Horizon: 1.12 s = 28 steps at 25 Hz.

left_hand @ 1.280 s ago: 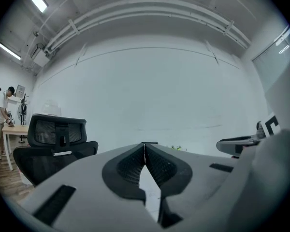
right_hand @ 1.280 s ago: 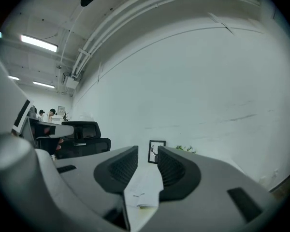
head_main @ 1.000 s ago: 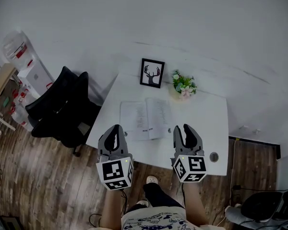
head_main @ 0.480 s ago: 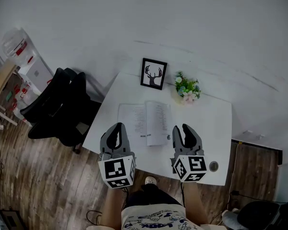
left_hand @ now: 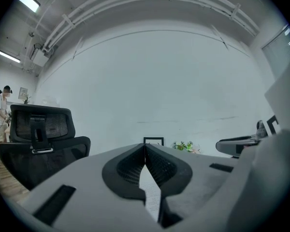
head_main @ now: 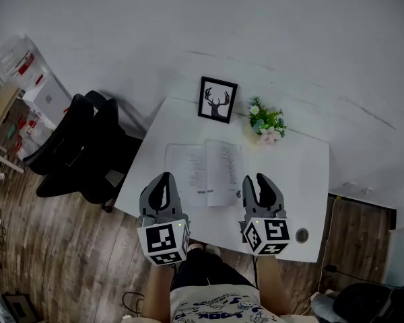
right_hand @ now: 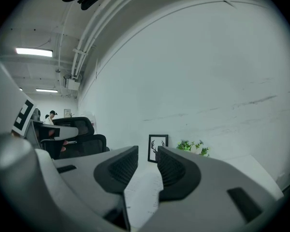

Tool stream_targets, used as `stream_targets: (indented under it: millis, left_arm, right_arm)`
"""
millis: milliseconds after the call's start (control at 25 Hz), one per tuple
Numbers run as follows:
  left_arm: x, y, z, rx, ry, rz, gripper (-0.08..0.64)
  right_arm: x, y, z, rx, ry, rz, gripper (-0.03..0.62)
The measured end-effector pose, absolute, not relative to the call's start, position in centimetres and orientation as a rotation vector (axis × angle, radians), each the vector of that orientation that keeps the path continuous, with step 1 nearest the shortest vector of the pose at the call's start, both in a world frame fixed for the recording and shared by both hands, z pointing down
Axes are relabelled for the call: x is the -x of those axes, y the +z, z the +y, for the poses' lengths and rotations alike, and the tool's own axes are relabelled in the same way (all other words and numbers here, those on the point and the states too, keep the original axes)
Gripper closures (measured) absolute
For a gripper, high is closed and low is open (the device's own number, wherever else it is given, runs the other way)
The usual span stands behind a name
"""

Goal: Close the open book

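The open book (head_main: 203, 172) lies flat on the white table (head_main: 296, 173), its pages up. In the head view my left gripper (head_main: 163, 179) hovers over the table's near edge, just left of the book's near left corner. Its tips meet and nothing is held. My right gripper (head_main: 256, 179) hovers right of the book's near right corner, jaws a little apart and empty. Along the left gripper (left_hand: 145, 146), the page of the book (left_hand: 152, 197) shows below the joined tips. Between the pads of the right gripper (right_hand: 148, 156), the book (right_hand: 144, 192) lies ahead and lower.
A framed deer picture (head_main: 217, 99) and a small potted plant (head_main: 266, 123) stand at the table's far edge by the white wall. A small round object (head_main: 301, 235) lies near the front right corner. Black office chairs (head_main: 74, 153) stand left of the table; wooden floor lies below.
Both grippers have come forward and slightly down towards the table. The table and book now sit closer under them. Neither gripper's jaws changed.
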<state>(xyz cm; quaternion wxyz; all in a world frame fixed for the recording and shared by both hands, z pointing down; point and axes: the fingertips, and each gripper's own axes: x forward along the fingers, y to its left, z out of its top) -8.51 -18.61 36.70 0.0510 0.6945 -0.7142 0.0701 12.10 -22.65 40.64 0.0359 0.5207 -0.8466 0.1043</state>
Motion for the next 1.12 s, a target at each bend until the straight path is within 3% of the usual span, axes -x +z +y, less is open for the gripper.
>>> stream_targets:
  millis: [320,1120]
  left_arm:
    - [9.5,37.9,-19.4,-2.141,0.238,-2.113,0.535]
    - [8.2,43.8,-19.7,-2.219,0.327,-1.890,0.535]
  right_arm:
    - [-11.8,42.5,-22.6,-1.644,0.424,-2.554,0.476]
    - [-12.1,54.1,-18.7,-1.760,1.081,-2.370,0.476]
